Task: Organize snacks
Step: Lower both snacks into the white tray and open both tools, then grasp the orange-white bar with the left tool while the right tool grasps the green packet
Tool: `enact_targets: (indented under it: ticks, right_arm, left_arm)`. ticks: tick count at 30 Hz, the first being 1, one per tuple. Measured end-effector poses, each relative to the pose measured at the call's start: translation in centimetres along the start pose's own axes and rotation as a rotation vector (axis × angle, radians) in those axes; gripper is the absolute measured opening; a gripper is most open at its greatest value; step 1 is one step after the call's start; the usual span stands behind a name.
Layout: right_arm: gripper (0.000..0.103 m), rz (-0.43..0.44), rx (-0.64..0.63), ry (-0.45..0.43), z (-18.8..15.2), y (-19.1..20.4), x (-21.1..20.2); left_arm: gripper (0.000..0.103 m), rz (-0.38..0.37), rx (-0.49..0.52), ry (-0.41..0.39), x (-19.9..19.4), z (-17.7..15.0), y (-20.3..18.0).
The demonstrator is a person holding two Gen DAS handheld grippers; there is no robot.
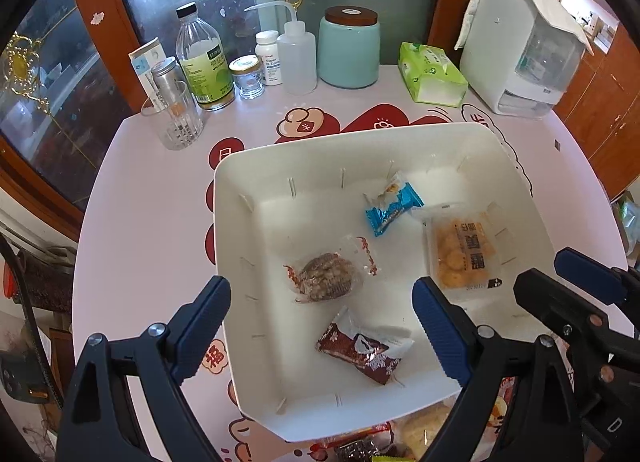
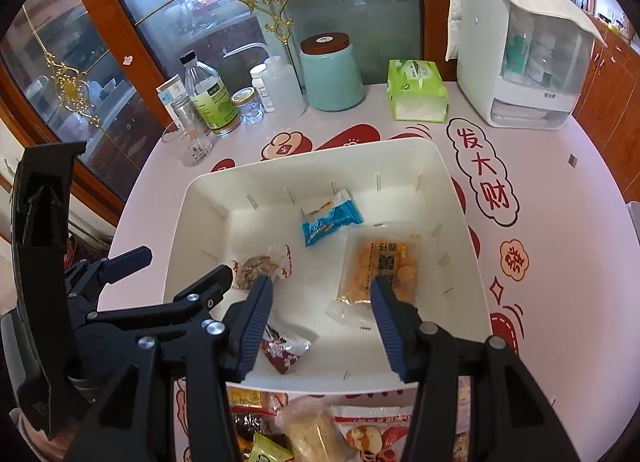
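Left claw point(image 1: 322, 294) wide, right claw point(image 2: 320, 290) half-spread, both empty; loose snack pile point(image 2: 320, 428) (clearest in right view).

In the bin point(image 1: 240, 221), on the table point(image 1: 140, 189): wafer packet point(image 1: 394, 207) at twelve o'clock, cracker packet point(image 1: 466, 250) at three, nut packet point(image 1: 328, 276) at nine, chocolate packet point(image 1: 362, 348) at six. Behind the bin at twelve, jar point(image 1: 349, 47); at two, tissue pack point(image 1: 432, 75).

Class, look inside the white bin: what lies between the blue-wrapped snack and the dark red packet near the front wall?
In the left wrist view, the clear-wrapped brown snack lies roughly between the blue-wrapped snack and the dark red packet, offset left; otherwise bare bin floor.
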State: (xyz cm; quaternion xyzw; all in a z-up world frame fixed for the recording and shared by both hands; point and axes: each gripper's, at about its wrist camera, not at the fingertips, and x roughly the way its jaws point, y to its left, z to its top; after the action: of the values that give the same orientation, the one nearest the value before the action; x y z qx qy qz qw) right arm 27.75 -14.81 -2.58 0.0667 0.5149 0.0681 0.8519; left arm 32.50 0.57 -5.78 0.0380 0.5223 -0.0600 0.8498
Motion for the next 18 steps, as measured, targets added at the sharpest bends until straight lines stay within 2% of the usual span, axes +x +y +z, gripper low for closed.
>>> enact_targets:
  ticks: [11,18]
  right_arm:
    - [0.052,0.014,-0.006,-0.007,-2.1,-0.2,-2.1]
    - [0.052,0.017,-0.020,-0.009,-4.4,-0.3,-3.8]
  left_arm:
    - [0.092,-0.006,0.016,-0.021,-2.3,-2.2,-0.7]
    - [0.092,-0.002,0.036,-0.039,-4.4,-5.0,-1.2]
